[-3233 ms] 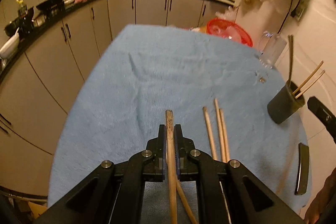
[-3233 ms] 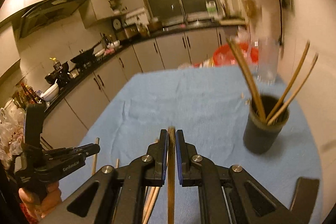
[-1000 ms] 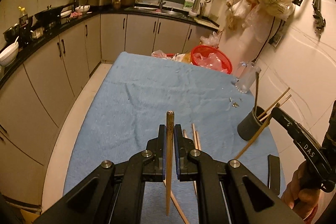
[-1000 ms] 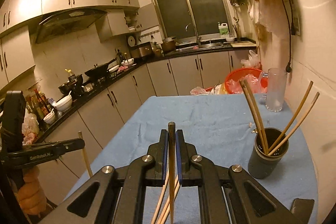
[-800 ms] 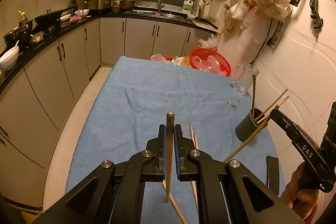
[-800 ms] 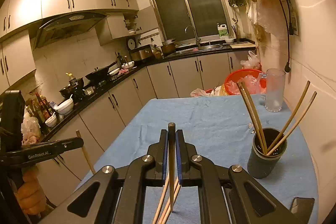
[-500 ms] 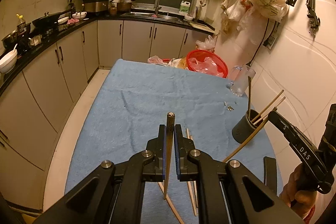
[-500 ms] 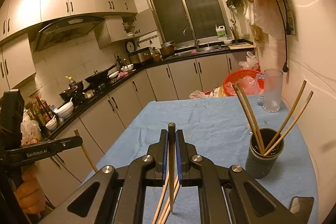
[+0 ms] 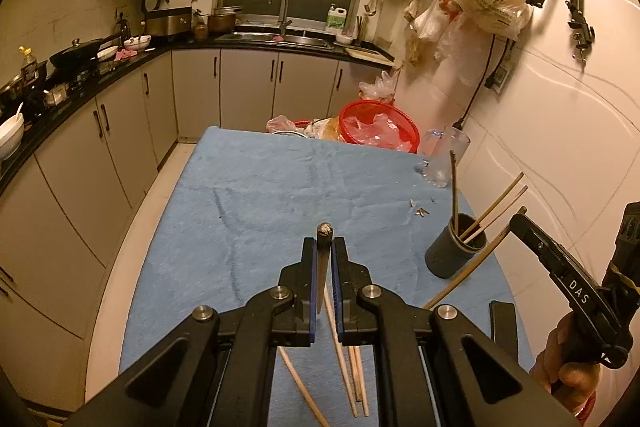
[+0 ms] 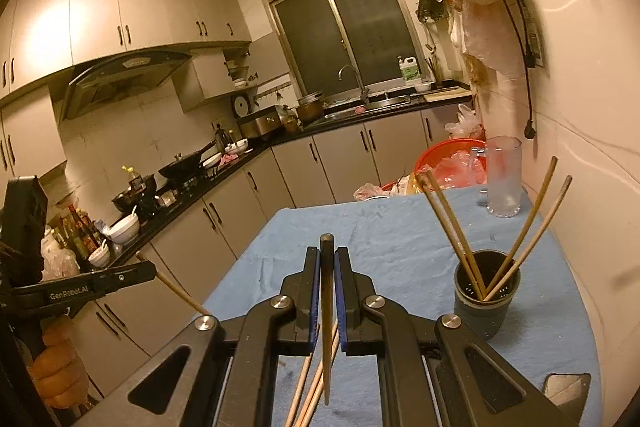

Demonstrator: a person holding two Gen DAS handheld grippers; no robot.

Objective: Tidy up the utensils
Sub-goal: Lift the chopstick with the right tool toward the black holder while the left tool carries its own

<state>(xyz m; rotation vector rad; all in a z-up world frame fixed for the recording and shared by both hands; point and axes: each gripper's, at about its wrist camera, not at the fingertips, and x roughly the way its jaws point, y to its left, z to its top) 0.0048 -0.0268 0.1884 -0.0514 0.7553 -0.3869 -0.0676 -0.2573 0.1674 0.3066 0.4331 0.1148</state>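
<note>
Wooden chopstick pinched in left gripper — another in right gripper, its cup interior visible only there.

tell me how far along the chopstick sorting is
Partly done. Four chopsticks already stand in the cup. Each pair of tongs, left and right, is shut on one chopstick, neither yet over the cup. About four loose chopsticks lie on the blue cloth and are left to collect.
</note>
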